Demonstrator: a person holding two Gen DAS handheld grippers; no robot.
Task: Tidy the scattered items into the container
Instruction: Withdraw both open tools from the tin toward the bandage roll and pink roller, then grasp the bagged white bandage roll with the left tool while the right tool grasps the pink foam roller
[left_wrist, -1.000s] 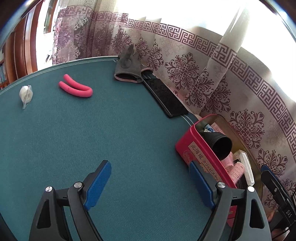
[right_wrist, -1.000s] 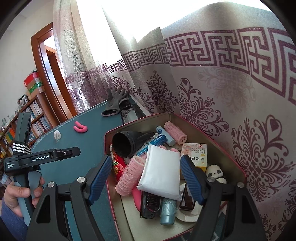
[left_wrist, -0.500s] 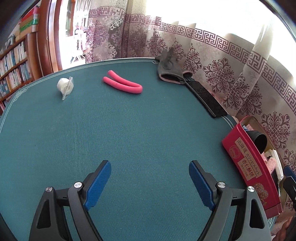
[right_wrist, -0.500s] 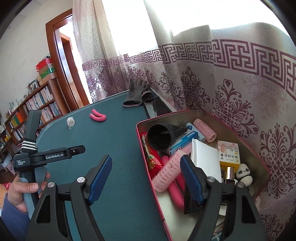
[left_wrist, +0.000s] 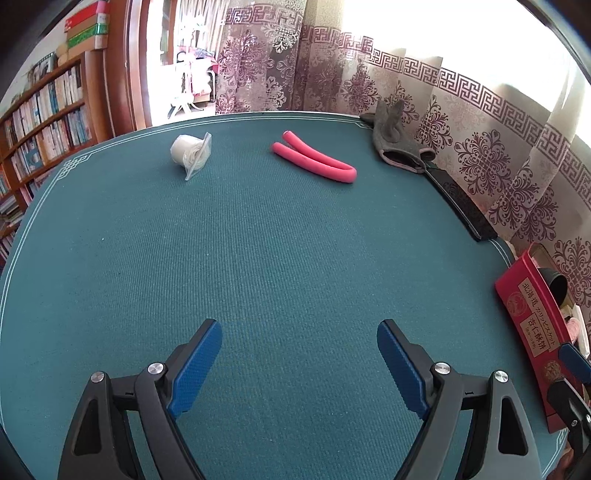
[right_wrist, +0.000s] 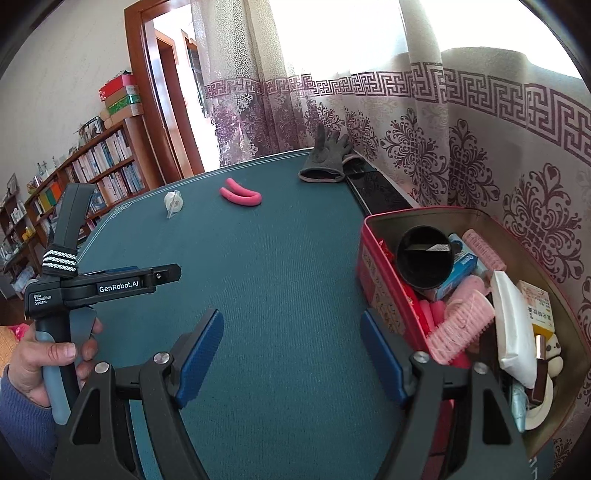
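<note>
1. The red rectangular tin container (right_wrist: 384, 291) is cut off at the right edge of the left wrist view (left_wrist: 532, 325); in the right wrist view its near end hides behind the right tongs' arm, and the items packed deep in it are hard to tell apart.
2. The flat black slab (left_wrist: 461, 206) along the far right edge of the surface has its far end under the grey knitted glove (left_wrist: 395, 140), and I cannot tell what it is.
3. The left tongs (left_wrist: 299, 354) hang released, blue pads wide apart, above bare teal felt surface (left_wrist: 258, 258); a hand (right_wrist: 48, 358) grips their handle at the left of the right wrist view.
4. The right tongs (right_wrist: 291, 343) are likewise released and empty, just left of the container's wall.
5. Loose on the far surface: one bent pink foam roller (left_wrist: 314, 162), one white roll in a clear wrapper (left_wrist: 190, 155) to its left, one glove to its right, well apart from the container.
</note>
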